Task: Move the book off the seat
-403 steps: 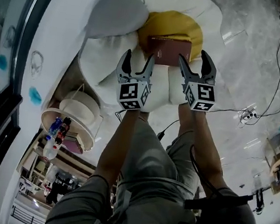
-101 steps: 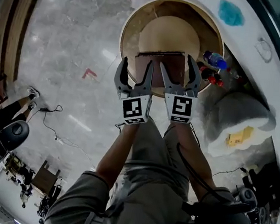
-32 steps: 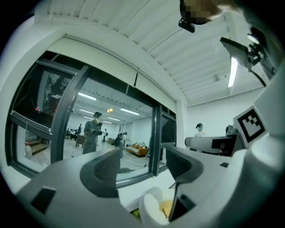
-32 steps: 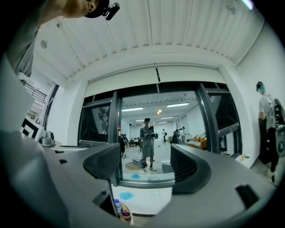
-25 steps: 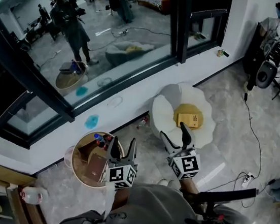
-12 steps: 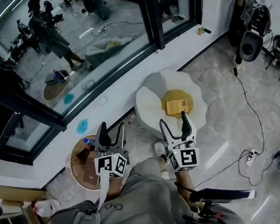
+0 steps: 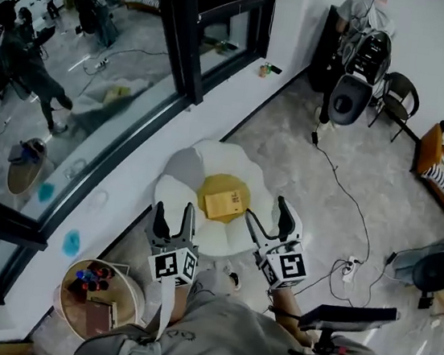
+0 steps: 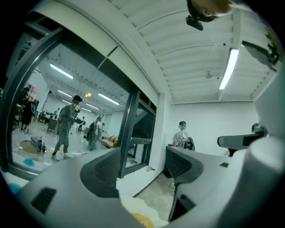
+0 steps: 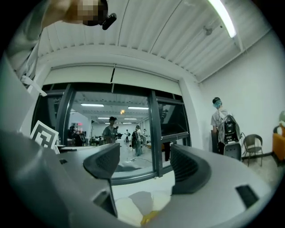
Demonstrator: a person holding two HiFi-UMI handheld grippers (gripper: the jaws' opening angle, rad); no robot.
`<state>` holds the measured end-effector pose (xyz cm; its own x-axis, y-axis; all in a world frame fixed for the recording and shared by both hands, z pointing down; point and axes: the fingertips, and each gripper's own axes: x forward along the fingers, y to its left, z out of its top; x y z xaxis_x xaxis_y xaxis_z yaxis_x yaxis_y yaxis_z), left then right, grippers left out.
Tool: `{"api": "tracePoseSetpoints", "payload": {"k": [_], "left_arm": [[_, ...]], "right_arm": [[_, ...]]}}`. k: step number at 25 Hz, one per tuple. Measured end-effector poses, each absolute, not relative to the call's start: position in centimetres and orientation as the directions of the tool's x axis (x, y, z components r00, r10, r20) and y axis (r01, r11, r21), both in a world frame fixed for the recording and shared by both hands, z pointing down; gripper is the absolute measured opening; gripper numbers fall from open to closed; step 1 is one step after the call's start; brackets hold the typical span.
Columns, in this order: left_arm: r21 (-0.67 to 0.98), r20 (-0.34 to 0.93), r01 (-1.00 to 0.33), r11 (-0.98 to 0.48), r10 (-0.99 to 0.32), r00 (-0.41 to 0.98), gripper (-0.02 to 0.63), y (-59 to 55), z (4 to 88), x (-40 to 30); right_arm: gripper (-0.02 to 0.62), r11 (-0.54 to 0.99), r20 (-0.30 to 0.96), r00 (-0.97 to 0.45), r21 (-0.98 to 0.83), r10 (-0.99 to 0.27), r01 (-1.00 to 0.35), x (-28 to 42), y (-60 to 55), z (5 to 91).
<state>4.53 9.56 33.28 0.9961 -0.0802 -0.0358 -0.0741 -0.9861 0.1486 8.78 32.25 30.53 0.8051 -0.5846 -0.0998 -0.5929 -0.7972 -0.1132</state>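
Head view: I hold the left gripper and right gripper near the flower seat, both jaws wide and empty. The dark book lies on the round table beside bottles. A tan booklet rests on the seat's yellow middle.

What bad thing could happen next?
1. The power strip lies on the floor close by; the person might trip on it.
2. Bottles crowd the small table beside the book; setting more down there could knock them over.
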Motion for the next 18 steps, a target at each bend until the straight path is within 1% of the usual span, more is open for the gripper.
{"api": "tracePoseSetpoints", "payload": {"k": [4, 9, 12, 15, 18], "left_arm": [[0.194, -0.084, -0.088, -0.977, -0.106, 0.991, 0.327, 10.1, 32.7, 12.6], [0.186, -0.081, -0.082, -0.979, -0.099, 0.992, 0.327, 9.5, 32.2, 18.4], [0.181, -0.052, -0.063, -0.982, -0.073, 0.996, 0.327, 10.1, 32.5, 20.6], [0.169, -0.051, -0.050, -0.984, -0.059, 0.997, 0.327, 10.7, 32.3, 21.0], [0.168, -0.047, -0.074, -0.983, -0.083, 0.995, 0.327, 10.1, 32.2, 20.9]], "right_arm": [[0.365, -0.785, -0.075, 0.787, -0.067, -0.612, -0.616, 16.2, 32.6, 29.4], [0.365, -0.762, -0.071, 0.765, -0.067, -0.640, -0.644, 21.9, 31.0, 27.8], [0.365, -0.757, -0.064, 0.761, -0.077, -0.646, -0.649, 24.5, 30.9, 27.8], [0.367, -0.763, -0.039, 0.767, -0.082, -0.640, -0.641, 26.1, 31.2, 28.5], [0.365, -0.743, -0.025, 0.749, -0.107, -0.662, -0.660, 27.8, 30.3, 29.4]]}}
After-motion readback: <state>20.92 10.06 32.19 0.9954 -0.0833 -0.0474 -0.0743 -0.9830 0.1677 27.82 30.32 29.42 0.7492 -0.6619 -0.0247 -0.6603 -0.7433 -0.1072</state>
